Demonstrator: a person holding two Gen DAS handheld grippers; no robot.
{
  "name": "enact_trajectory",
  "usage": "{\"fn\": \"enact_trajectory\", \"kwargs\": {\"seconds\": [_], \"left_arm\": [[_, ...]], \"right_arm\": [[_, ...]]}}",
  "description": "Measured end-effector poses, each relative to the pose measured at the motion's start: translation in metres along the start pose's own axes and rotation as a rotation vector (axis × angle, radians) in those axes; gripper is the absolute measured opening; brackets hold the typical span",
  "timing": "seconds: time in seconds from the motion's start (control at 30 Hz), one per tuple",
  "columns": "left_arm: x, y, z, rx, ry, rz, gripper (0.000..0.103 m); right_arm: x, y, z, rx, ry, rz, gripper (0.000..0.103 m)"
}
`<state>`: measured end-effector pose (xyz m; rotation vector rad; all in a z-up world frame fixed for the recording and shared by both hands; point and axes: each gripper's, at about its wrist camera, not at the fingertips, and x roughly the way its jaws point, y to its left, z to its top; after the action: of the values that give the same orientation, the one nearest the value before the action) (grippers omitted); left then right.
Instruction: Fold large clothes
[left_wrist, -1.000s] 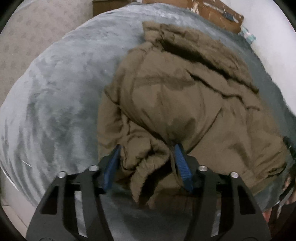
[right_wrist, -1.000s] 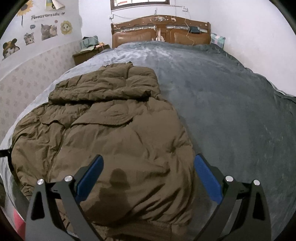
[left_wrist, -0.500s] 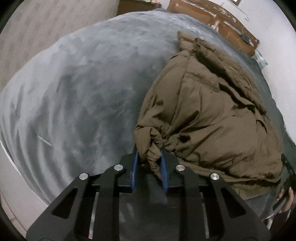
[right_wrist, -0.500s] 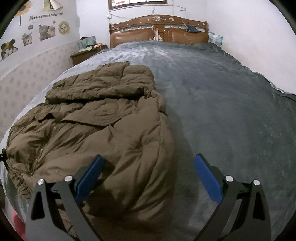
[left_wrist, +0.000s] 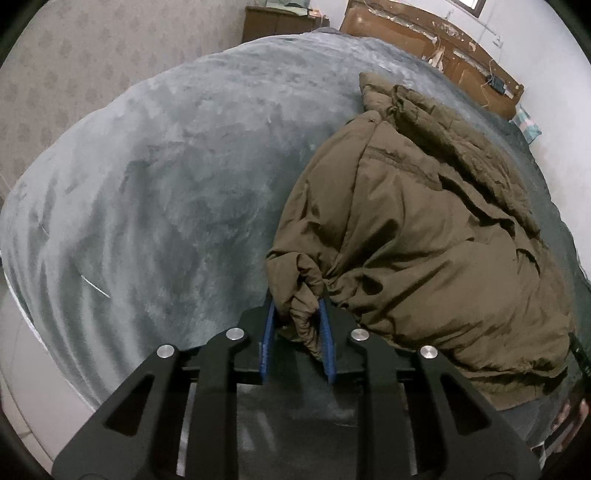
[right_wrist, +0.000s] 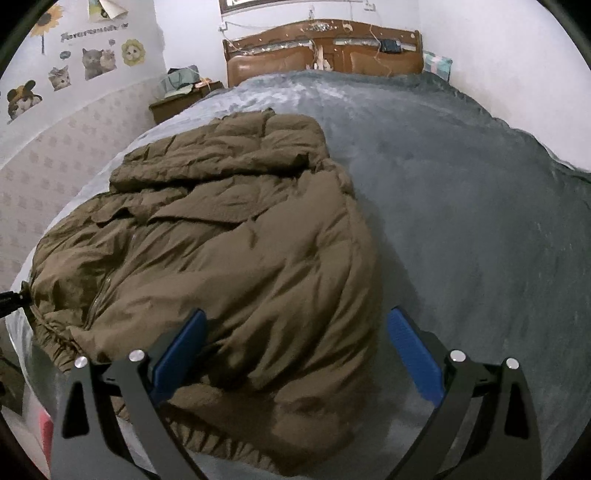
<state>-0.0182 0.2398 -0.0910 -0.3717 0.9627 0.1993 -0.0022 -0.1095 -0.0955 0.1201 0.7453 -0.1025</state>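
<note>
A large olive-brown padded jacket lies crumpled on the grey-blue blanket of a bed. My left gripper is shut on a bunched fold at the jacket's near left corner, with fabric squeezed between the blue pads. In the right wrist view the jacket fills the left and middle, its hood end toward the headboard. My right gripper hovers open over the jacket's near end. Its blue pads stand wide apart with nothing pinched between them.
The blanket stretches bare to the right of the jacket. A brown wooden headboard stands at the far end, with a nightstand to its left. A wallpapered wall with cat stickers runs along the left side.
The left gripper's jaws closed on a bunch of jacket fabric and tugged it sideways. In the right wrist view the jacket slid left, baring blanket under the right pad.
</note>
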Motion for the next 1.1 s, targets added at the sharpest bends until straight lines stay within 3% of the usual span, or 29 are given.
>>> {"fn": "enact_trajectory", "kwargs": {"seconds": [0.4, 0.87, 1.1], "left_arm": [[0.000, 0.000, -0.006, 0.030, 0.001, 0.017, 0.027], [0.010, -0.014, -0.004, 0.138, -0.016, 0.057, 0.026], [0.007, -0.019, -0.003, 0.173, -0.030, 0.056, 0.023]], "right_arm": [[0.009, -0.018, -0.047, 0.169, 0.108, -0.028, 0.096], [0.007, 0.012, -0.051, 0.020, 0.089, 0.008, 0.027], [0.002, 0.016, -0.044, -0.020, 0.051, 0.021, 0.020]]}}
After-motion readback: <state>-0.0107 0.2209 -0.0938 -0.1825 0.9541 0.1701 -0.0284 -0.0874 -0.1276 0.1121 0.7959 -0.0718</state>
